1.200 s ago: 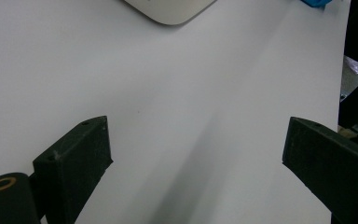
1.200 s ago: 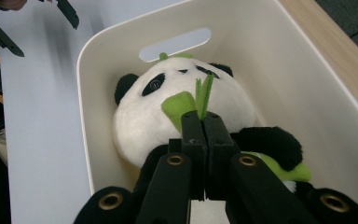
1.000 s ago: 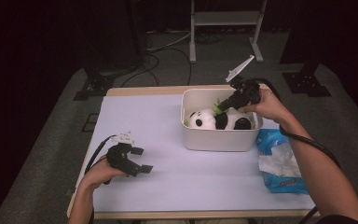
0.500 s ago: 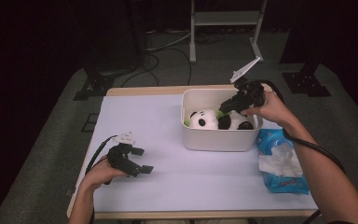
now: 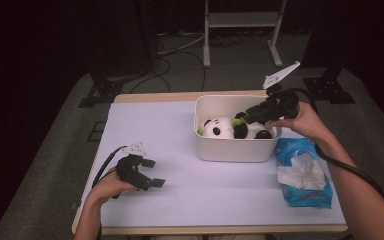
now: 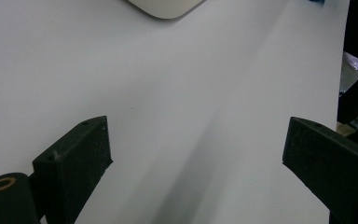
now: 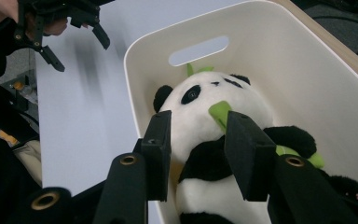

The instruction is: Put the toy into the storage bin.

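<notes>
In the high view the panda (image 5: 225,128) lies in the white bin (image 5: 235,150) right of centre, on the surface (image 5: 180,150). The right gripper (image 5: 245,116) hangs over it, its fingers (image 7: 158,144) just opened partway, holding nothing. At lower left the left gripper (image 5: 152,172) rests wide open and empty.

— Right gripper (image 7: 196,140)? Different from a second ago?
— Jaws just opening, no longer clamped on the panda (image 7: 223,154). Backing up and away from the white bin (image 5: 237,150), toward its right rim.
</notes>
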`<action>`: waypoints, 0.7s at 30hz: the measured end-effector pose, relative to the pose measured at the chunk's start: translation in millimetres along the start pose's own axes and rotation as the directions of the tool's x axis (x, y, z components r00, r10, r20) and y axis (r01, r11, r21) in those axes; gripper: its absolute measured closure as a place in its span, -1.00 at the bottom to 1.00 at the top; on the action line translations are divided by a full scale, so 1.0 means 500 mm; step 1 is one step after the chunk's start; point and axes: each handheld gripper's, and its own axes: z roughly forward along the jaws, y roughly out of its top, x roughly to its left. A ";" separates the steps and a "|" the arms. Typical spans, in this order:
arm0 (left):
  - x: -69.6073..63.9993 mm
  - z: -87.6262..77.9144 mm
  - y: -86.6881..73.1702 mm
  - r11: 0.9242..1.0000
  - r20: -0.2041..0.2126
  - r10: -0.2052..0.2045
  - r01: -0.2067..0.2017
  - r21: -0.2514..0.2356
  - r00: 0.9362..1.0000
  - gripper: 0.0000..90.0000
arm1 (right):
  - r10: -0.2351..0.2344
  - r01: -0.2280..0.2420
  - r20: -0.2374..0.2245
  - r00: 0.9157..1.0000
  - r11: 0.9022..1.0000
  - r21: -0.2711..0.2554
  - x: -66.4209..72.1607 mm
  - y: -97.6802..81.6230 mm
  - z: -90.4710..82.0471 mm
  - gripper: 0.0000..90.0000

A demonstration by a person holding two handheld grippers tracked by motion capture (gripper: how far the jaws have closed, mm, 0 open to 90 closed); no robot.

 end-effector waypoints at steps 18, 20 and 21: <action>0.002 -0.010 0.007 1.000 -0.007 0.003 -0.003 -0.023 1.000 -0.85 | 0.023 -0.023 0.013 1.000 0.999 -0.047 0.043 -0.050 -0.041 0.24; 0.002 -0.010 0.009 1.000 -0.006 0.007 -0.007 -0.025 1.000 -0.85 | 0.028 -0.027 0.014 1.000 0.998 -0.057 0.046 -0.057 -0.041 0.22; 0.001 -0.010 0.010 1.000 -0.008 0.006 -0.006 -0.026 1.000 -0.85 | 0.032 -0.031 0.007 0.999 0.998 -0.063 0.048 -0.061 -0.041 0.22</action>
